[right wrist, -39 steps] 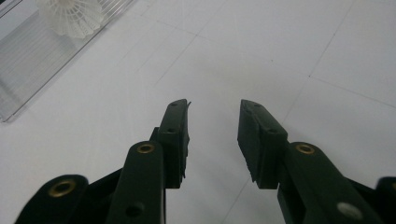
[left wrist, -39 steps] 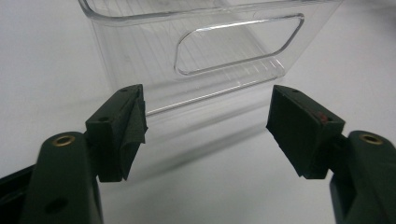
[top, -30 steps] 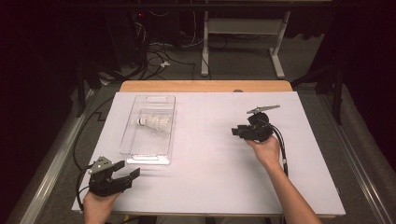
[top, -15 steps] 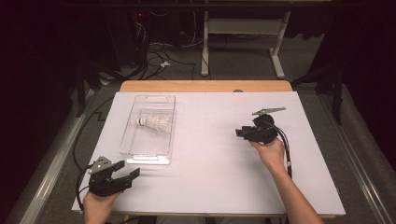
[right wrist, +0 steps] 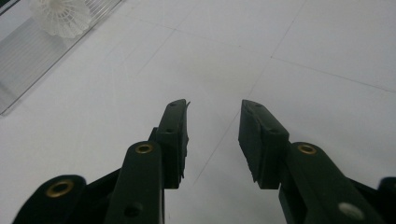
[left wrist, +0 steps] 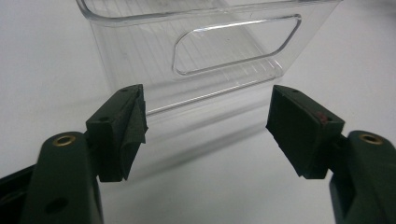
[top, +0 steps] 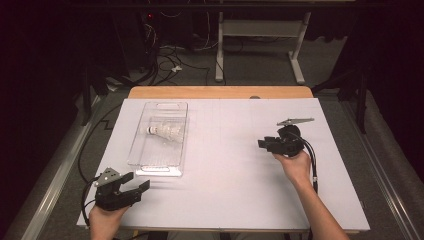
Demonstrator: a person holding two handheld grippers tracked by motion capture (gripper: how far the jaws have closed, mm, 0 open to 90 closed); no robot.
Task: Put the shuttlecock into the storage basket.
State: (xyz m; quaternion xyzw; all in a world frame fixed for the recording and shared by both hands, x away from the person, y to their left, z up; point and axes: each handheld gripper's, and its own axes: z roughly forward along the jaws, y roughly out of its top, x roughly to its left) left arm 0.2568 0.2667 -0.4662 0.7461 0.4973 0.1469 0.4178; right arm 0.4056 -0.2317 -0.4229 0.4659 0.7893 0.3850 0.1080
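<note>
— What have your claws got hold of?

— Nothing; my left claw (top: 134,187) sits low at the near left corner of the table (top: 240,200), its jaws wide apart with only white sheet between them, pointing at the near end wall of the bin (left wrist: 196,51); my right claw (top: 265,144) hangs over the right half of the sheet, jaws partly apart and empty, facing left toward the bin and well apart from it.

— And the thing you are after?

— The shuttlecock (top: 165,132); it lies on its side inside the bin (top: 159,167), about midway along it, cork end toward the left wall; from my right claw I see its white skirt (right wrist: 60,16) through the clear side.

— How do you think it will handle?

— Very light, I judge, and frail; the skirt looks like thin feather or plastic that would crush or bend under a hard pinch; the cork is the firm part, small and rounded, so it could roll out of the pads.

— So where would you take it?

— At the cork, or at the narrow neck just behind it, coming down from above since the walls block a sideways reach; close gently, only until it stops slipping.

— And the bin?

— Stiff, smooth, likely slippery; it has a cut-out handle in the near wall if I need to steady it.
</note>
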